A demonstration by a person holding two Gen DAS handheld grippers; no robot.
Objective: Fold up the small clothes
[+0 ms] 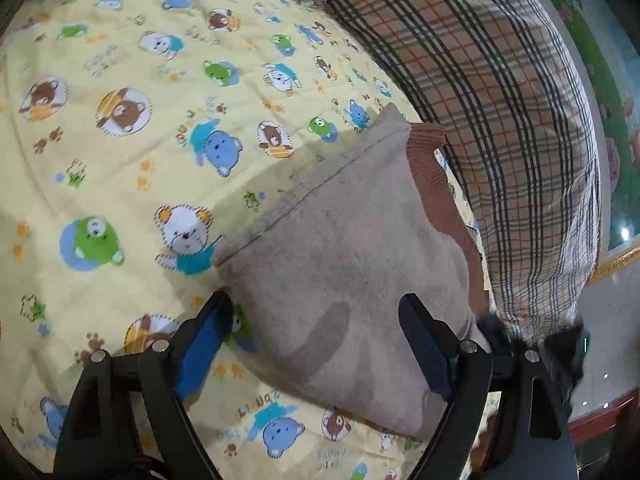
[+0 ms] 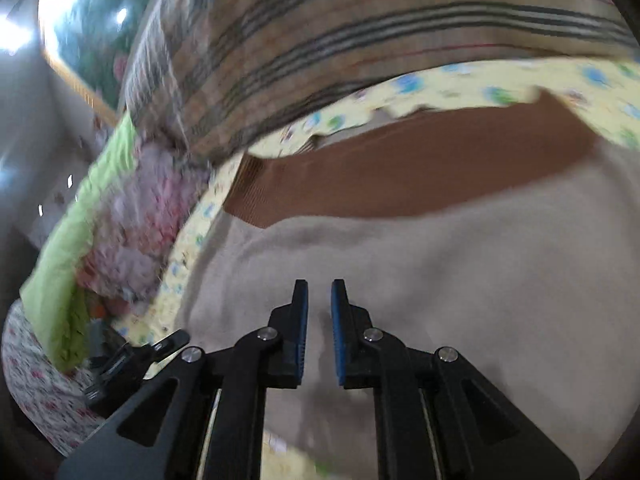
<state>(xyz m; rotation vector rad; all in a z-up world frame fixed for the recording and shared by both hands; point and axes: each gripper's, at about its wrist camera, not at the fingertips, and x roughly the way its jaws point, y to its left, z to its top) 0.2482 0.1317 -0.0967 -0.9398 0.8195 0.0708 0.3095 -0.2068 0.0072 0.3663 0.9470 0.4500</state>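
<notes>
Beige garment (image 1: 340, 248) lies between the spread left hand-held gripper (image 1: 316, 312) fingers.

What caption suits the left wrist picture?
Open left gripper over a beige garment on a teddy-bear quilt.

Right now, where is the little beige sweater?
The beige sweater lies on the yellow teddy-bear blanket, right beside the plaid pillow.

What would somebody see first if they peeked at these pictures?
Probably the yellow blanket covered in cartoon bears, spread wide under everything. On it lies a small beige garment with a brown ribbed band, right in front of the open left gripper. Beside it sits a big plaid pillow.
</notes>
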